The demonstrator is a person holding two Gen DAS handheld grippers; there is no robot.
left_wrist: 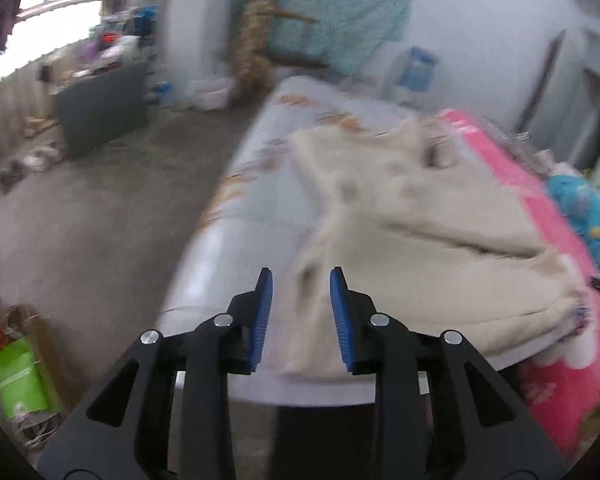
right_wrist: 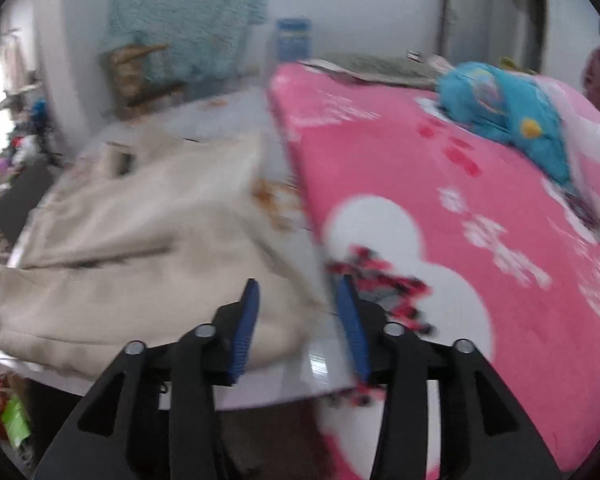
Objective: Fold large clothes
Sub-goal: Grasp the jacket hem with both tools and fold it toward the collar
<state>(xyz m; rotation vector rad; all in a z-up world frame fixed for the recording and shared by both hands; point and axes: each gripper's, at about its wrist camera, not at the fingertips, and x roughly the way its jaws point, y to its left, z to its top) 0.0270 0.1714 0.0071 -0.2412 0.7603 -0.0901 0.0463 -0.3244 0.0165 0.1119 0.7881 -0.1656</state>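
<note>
A large beige garment [left_wrist: 412, 216] lies partly folded on the bed's pale sheet [left_wrist: 260, 168]. My left gripper [left_wrist: 301, 276] is open and empty, just above the garment's near left edge. In the right wrist view the same garment [right_wrist: 140, 240] lies at the left, next to a pink blanket [right_wrist: 440, 208]. My right gripper [right_wrist: 298, 286] is open and empty, above the garment's near right corner and the blanket's edge. Both views are blurred by motion.
A blue plush toy [right_wrist: 508, 108] lies on the pink blanket at the far right. A teal blanket [left_wrist: 340, 8] hangs over a chair by the wall. A dark cabinet [left_wrist: 100, 108] and clutter stand on the floor at the left. A green bag [left_wrist: 20, 380] lies near the bed's foot.
</note>
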